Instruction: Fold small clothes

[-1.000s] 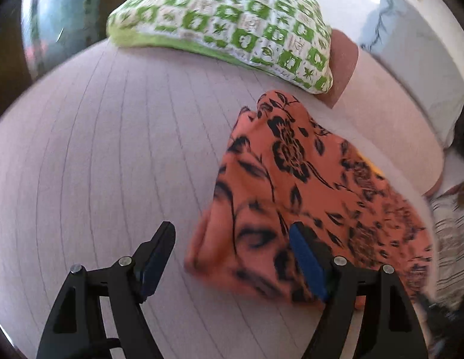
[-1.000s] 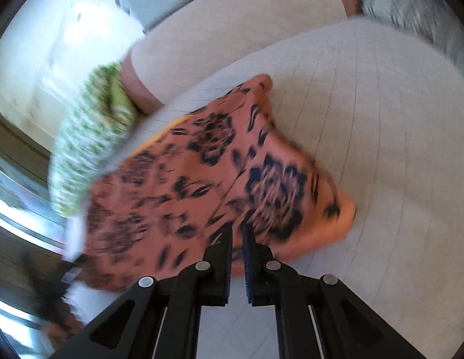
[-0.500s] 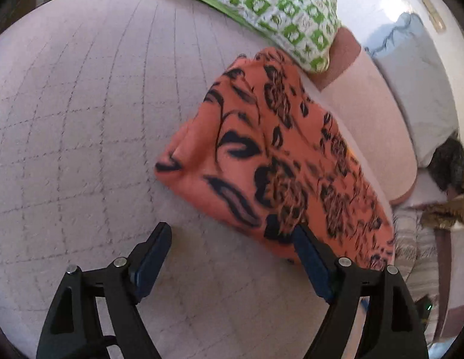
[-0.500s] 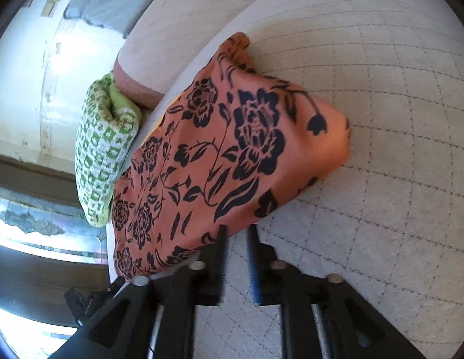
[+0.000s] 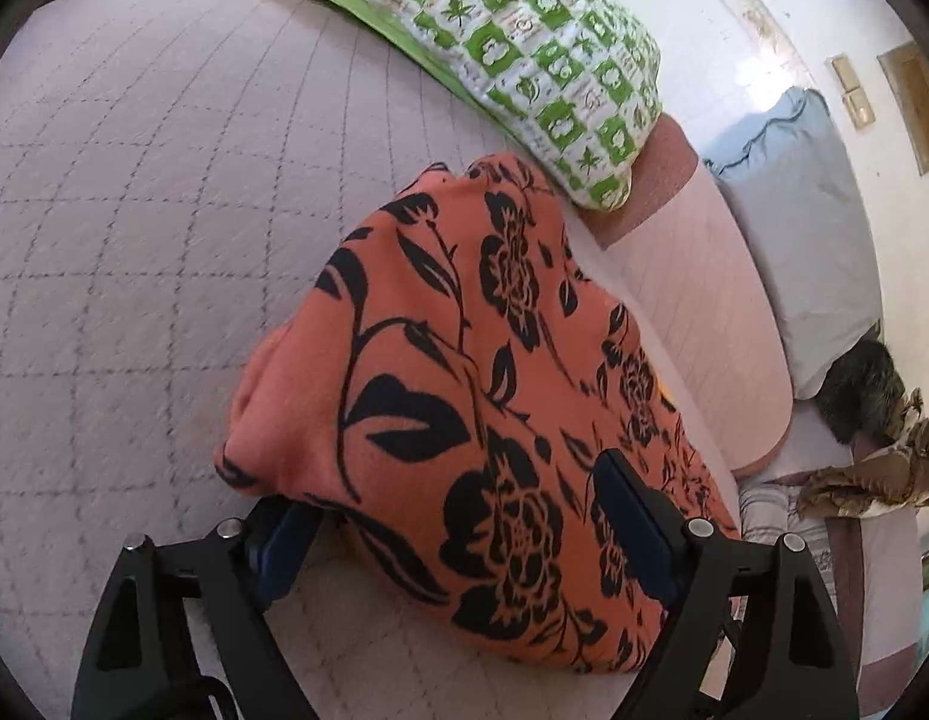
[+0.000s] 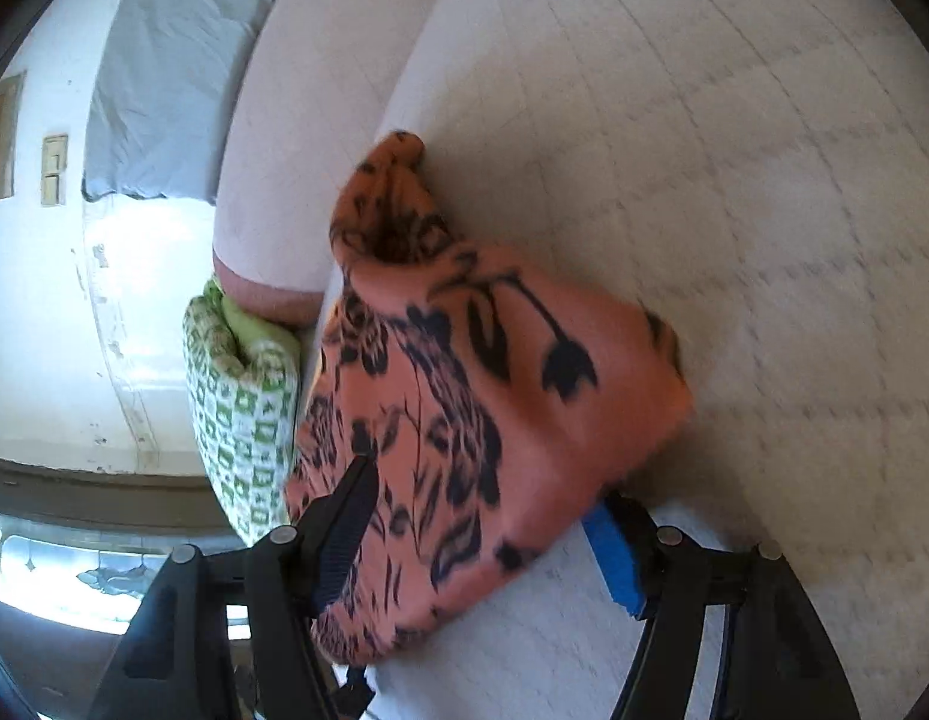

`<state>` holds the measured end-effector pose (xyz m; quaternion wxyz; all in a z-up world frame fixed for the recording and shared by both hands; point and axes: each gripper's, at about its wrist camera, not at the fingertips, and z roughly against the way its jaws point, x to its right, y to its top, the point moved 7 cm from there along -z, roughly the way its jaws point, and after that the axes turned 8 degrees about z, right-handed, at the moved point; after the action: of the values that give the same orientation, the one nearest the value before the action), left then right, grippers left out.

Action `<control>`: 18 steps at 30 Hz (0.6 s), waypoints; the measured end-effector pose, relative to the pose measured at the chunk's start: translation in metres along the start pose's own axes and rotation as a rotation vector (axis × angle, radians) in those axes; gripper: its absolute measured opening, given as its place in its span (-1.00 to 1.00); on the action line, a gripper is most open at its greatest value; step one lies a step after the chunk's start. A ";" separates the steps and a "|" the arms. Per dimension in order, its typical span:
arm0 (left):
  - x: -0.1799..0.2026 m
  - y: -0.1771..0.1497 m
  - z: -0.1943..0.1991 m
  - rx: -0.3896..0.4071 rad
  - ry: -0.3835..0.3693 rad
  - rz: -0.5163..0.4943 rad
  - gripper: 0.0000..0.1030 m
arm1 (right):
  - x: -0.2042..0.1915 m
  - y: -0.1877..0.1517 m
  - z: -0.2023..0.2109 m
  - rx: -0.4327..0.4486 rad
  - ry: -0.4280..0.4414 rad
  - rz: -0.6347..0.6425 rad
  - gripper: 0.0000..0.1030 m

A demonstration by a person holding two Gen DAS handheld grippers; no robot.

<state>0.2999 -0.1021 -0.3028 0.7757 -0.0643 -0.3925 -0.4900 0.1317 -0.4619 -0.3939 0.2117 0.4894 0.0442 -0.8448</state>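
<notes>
Straddling the near edge of the orange floral garment (image 5: pixel 464 396), both the left gripper (image 5: pixel 458 531) and the right gripper (image 6: pixel 482 525), whose jaws have just been opening, are held spread, seemingly so the fold can settle on the quilted bed (image 5: pixel 134 210).

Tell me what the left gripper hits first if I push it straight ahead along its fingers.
The orange floral garment. It already lies between the open fingers of the left gripper, so any advance runs into its near fold almost at once. Beyond it comes the green patterned pillow, though depth there is hard to judge.

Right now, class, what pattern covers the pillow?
Green and white checks with leaf motifs on the pillow, clearest in the left wrist view.
</notes>
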 end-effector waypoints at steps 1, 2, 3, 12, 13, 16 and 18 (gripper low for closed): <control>0.000 0.001 -0.001 0.007 0.009 -0.005 0.37 | -0.001 0.002 -0.002 0.011 -0.002 0.003 0.38; -0.001 0.003 -0.002 0.014 0.027 -0.011 0.12 | -0.004 0.003 -0.003 0.024 -0.003 0.016 0.38; -0.003 0.005 -0.006 0.017 0.043 -0.017 -0.30 | -0.006 0.004 -0.005 0.030 -0.014 0.034 0.31; -0.003 0.008 0.004 0.030 -0.015 -0.012 -0.59 | -0.031 0.004 0.001 0.095 -0.152 0.248 -0.61; -0.004 0.007 0.007 0.029 -0.019 -0.010 -0.62 | -0.034 0.003 0.005 0.106 -0.154 0.262 -0.65; -0.009 0.000 0.023 0.027 -0.044 0.008 -0.64 | -0.040 -0.005 0.022 0.127 -0.153 0.290 -0.66; -0.010 -0.008 0.040 0.038 -0.043 -0.001 -0.65 | -0.046 -0.015 0.032 0.138 -0.183 0.342 -0.67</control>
<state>0.2696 -0.0800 -0.2847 0.7680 -0.0598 -0.4183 -0.4813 0.1194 -0.4427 -0.3404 0.3213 0.4242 -0.1171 -0.8385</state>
